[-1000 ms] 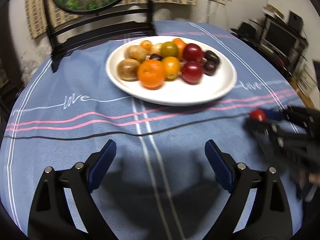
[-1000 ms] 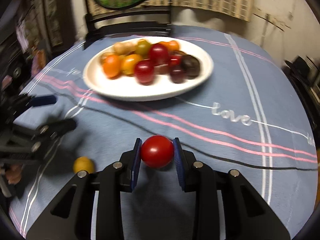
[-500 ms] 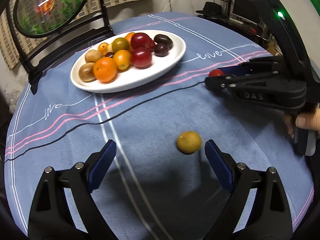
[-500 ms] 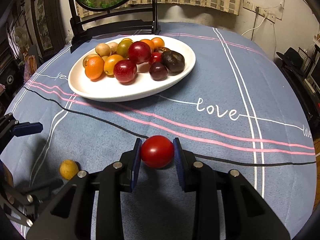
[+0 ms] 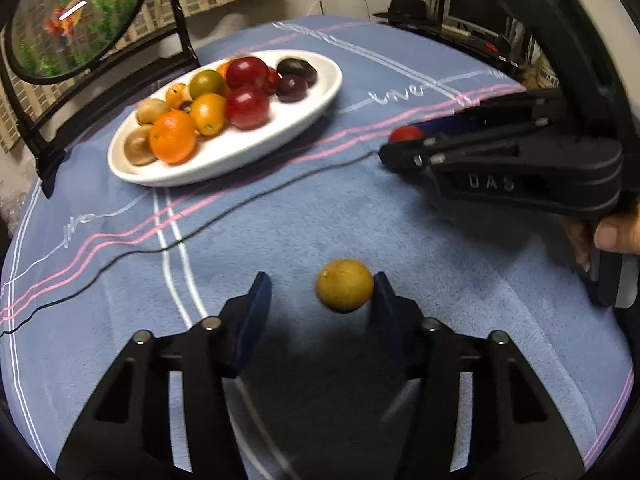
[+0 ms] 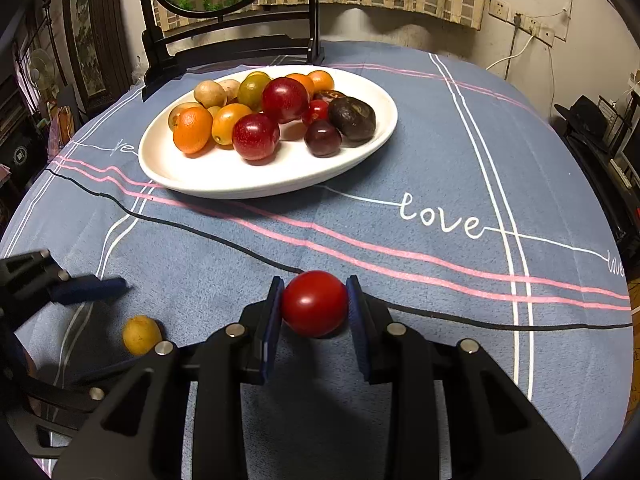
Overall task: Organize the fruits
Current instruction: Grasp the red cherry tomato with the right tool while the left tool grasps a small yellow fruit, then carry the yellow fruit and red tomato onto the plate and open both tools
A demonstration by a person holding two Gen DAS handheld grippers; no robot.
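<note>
The left gripper (image 5: 322,304) had just been narrowing around the small yellow-brown fruit (image 5: 345,285) on the blue tablecloth (image 5: 400,232); one pad seemed to touch it, the other stood clear, so the fruit was not yet held. The right gripper (image 6: 314,306) stayed clamped on a glossy red tomato (image 6: 315,303), short of the white plate (image 6: 224,176) of fruit
</note>
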